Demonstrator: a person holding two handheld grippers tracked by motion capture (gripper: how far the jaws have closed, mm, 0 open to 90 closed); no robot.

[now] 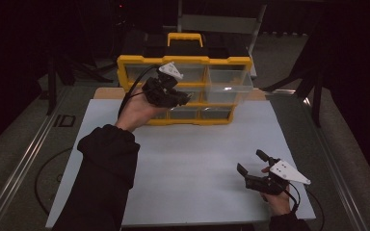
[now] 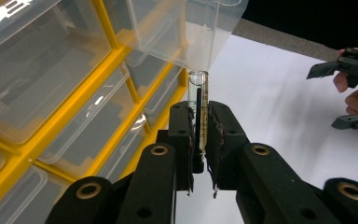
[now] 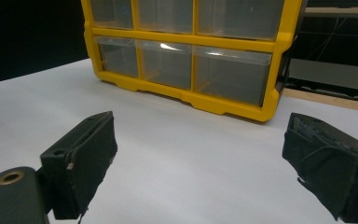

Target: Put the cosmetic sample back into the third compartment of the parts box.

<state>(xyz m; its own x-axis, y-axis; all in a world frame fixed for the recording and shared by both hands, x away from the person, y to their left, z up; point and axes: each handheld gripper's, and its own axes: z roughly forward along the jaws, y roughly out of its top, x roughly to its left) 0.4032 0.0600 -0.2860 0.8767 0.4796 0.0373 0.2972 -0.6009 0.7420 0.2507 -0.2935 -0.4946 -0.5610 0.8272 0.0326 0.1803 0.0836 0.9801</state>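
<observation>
Currently the clear tube (image 2: 198, 109), a slim glass-like cylinder with a dark rod inside and an open rim at its top, stands upright between the 2 jaws of the left gripper (image 2: 198, 135), which pinch it at its lower half. Tube top sits just under the corner of a clear drawer (image 2: 186, 32) that is pulled out from the organizer. In the high view the left gripper (image 1: 182, 98) is held up in front of the yellow organizer (image 1: 125, 67), at the middle of its drawer rows, with the pulled-out drawer (image 1: 229, 82) projecting at the upper right of the cabinet.

Organizer: yellow frame, clear drawers in rows, black top with a yellow handle (image 1: 185, 38); it stands at the far edge of the white worktop (image 1: 188, 159).

Right gripper (image 1: 253, 161) rests low near the worktop's near right corner, well apart from the organizer. Its jaws are spread wide with nothing between them; bare worktop shows in the gap, organizer (image 3: 270, 100) beyond.
</observation>
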